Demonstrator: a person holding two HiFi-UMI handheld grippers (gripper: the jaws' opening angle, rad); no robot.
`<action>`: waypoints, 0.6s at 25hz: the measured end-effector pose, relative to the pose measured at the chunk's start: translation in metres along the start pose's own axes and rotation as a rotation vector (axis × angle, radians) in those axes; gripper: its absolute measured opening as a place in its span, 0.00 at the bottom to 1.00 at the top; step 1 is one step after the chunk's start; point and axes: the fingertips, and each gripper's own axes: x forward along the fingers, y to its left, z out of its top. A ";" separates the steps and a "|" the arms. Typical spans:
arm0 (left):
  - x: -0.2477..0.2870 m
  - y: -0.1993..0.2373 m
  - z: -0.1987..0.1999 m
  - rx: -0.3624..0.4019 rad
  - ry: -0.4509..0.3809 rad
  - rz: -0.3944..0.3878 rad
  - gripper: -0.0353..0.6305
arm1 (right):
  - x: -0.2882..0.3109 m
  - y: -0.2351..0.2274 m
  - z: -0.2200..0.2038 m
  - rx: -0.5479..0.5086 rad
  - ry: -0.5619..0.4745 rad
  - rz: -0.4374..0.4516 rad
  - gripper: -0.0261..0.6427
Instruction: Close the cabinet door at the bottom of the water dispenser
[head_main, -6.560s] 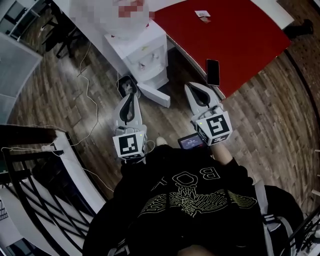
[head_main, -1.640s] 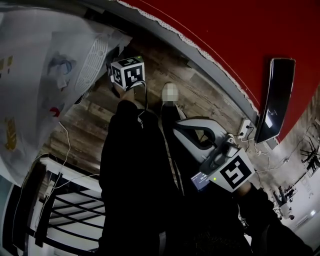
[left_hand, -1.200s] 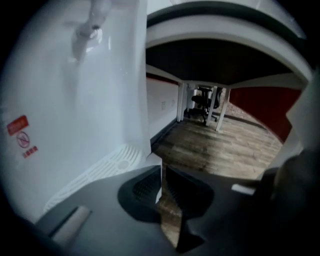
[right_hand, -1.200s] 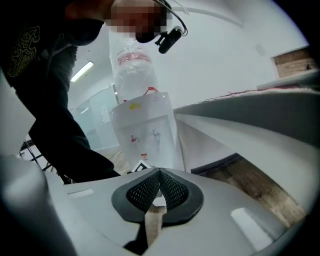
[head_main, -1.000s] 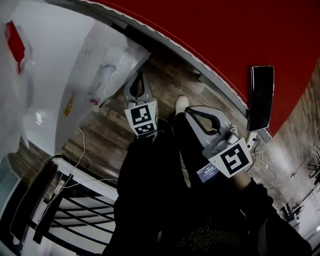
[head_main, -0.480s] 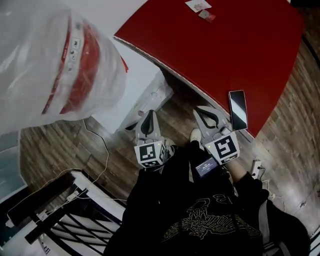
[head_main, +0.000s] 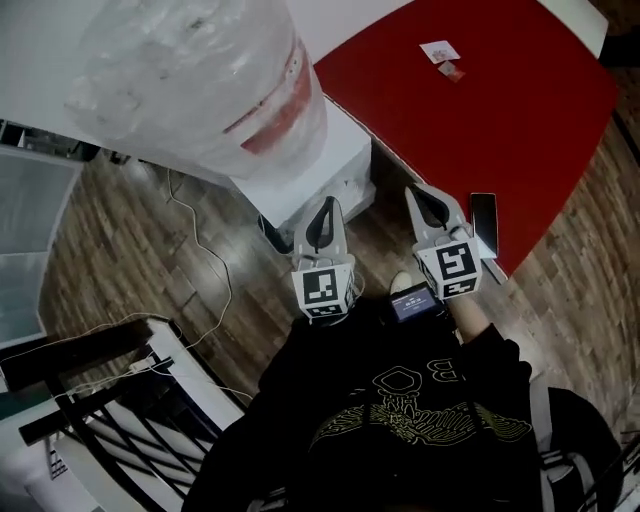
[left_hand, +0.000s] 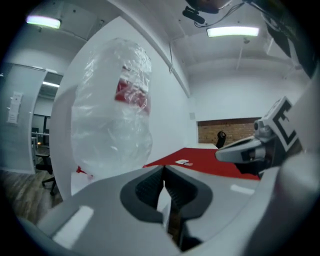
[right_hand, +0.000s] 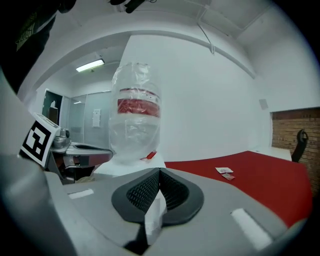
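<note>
The white water dispenser (head_main: 335, 165) stands against the red table, topped by a plastic-wrapped bottle (head_main: 200, 70) (left_hand: 112, 110) (right_hand: 135, 125). Its bottom cabinet door is hidden from every view. My left gripper (head_main: 325, 204) (left_hand: 163, 167) is held level in front of the dispenser's upper body, shut, with nothing between its pads. My right gripper (head_main: 414, 191) (right_hand: 160, 170) is beside it, near the table's edge, also shut and empty. Neither gripper touches the dispenser.
The red table (head_main: 500, 110) (right_hand: 245, 172) bears a dark phone (head_main: 483, 217) at its near edge and small cards (head_main: 445, 55) farther back. Cables (head_main: 215, 270) trail over the wooden floor on the left. A black railing (head_main: 110, 400) is at lower left.
Both grippers have risen from near the floor to the dispenser's upper body. The head view has lifted and now looks down on the bottle. Both stayed shut.
</note>
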 end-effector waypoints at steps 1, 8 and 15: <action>-0.001 0.004 0.010 -0.003 -0.018 0.016 0.06 | 0.003 -0.002 0.008 0.002 -0.007 -0.003 0.04; -0.018 0.025 0.063 -0.006 -0.115 0.101 0.06 | 0.011 0.007 0.047 -0.001 -0.042 0.018 0.04; -0.020 0.024 0.090 0.023 -0.181 0.105 0.06 | 0.006 0.004 0.070 0.000 -0.090 0.010 0.04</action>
